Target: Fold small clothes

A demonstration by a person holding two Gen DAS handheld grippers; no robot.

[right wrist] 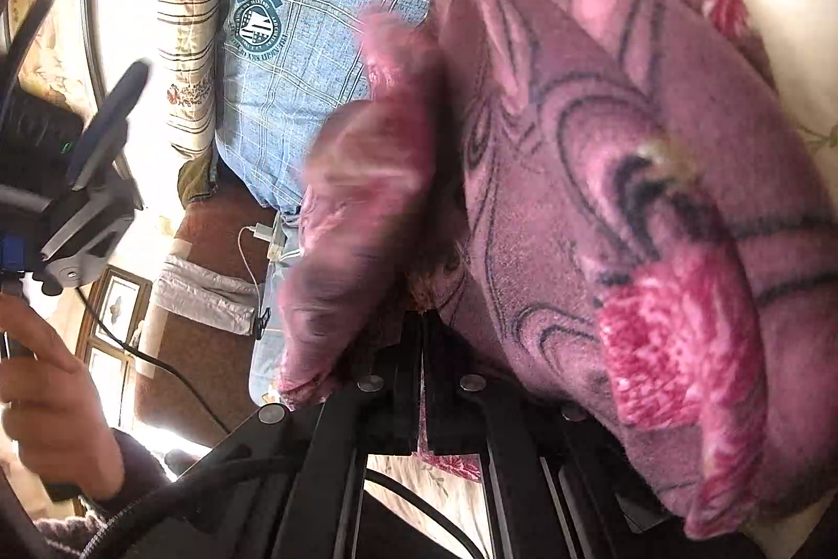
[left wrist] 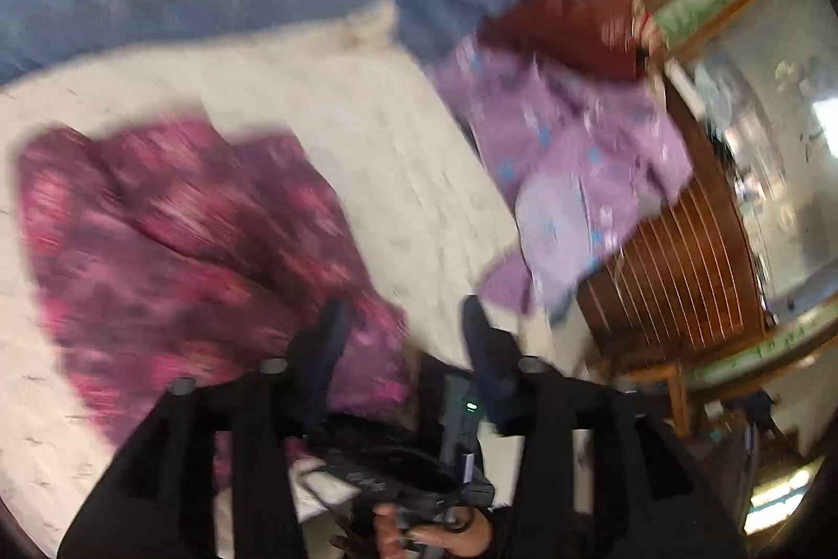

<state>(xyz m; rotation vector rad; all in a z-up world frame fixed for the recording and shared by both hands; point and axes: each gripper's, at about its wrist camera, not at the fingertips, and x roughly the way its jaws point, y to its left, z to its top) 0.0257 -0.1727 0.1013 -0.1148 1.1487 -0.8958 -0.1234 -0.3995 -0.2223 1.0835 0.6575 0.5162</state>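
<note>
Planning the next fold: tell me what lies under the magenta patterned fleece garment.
The magenta patterned fleece garment lies on a cream sheet. Whatever sits directly beneath its folds is covered.

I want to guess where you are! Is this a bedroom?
Probably a bedroom: a white bed sheet with clothes on it, a blue checked pillow, and a wooden headboard all suggest a bed.

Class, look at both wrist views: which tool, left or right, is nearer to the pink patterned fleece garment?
Right. The right tool is shut on the pink fleece garment, gripping its edge. The left tool is open and holds nothing, its fingers poised at the garment's edge.
</note>
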